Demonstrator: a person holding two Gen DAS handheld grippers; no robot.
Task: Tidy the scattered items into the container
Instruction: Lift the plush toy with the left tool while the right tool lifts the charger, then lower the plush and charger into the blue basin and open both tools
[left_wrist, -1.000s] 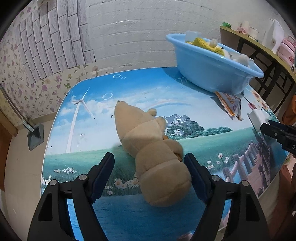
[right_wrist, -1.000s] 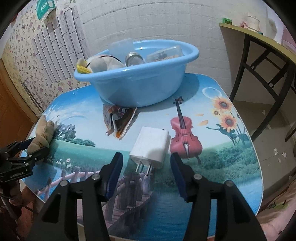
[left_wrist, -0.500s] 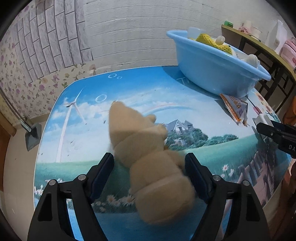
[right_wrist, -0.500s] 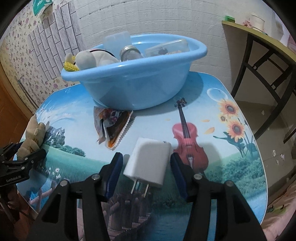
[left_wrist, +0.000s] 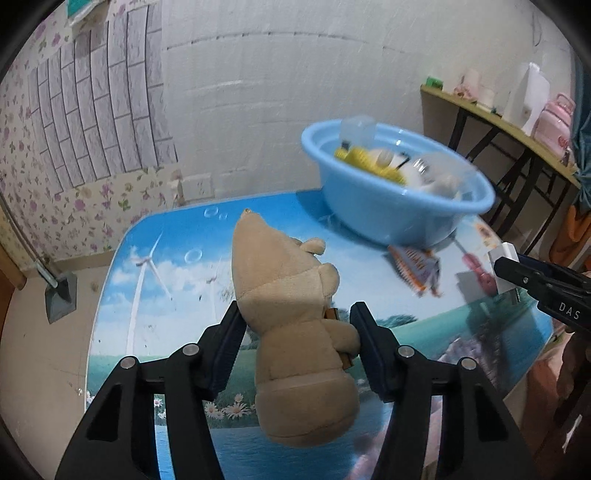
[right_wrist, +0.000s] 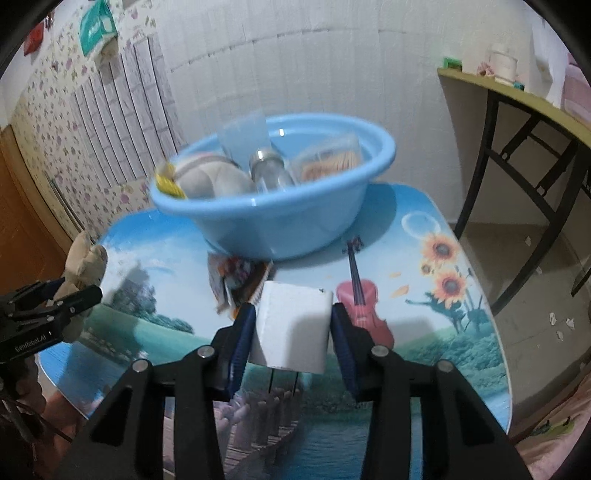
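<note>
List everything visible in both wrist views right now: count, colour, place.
plush toy: 1, tan, between the left gripper's pads, off the table
charger plug: 1, white, between the right gripper's pads
basin: 1, light blue, far side of the table, already holding several items
snack wrapper: 1, orange and white, on the table beside the basin
table: 1, printed landscape top
side table: 1, black frame, by the wall
left gripper: 1, black, jaws closing on the plush toy
right gripper: 1, black, jaws closing on the charger plug
</note>
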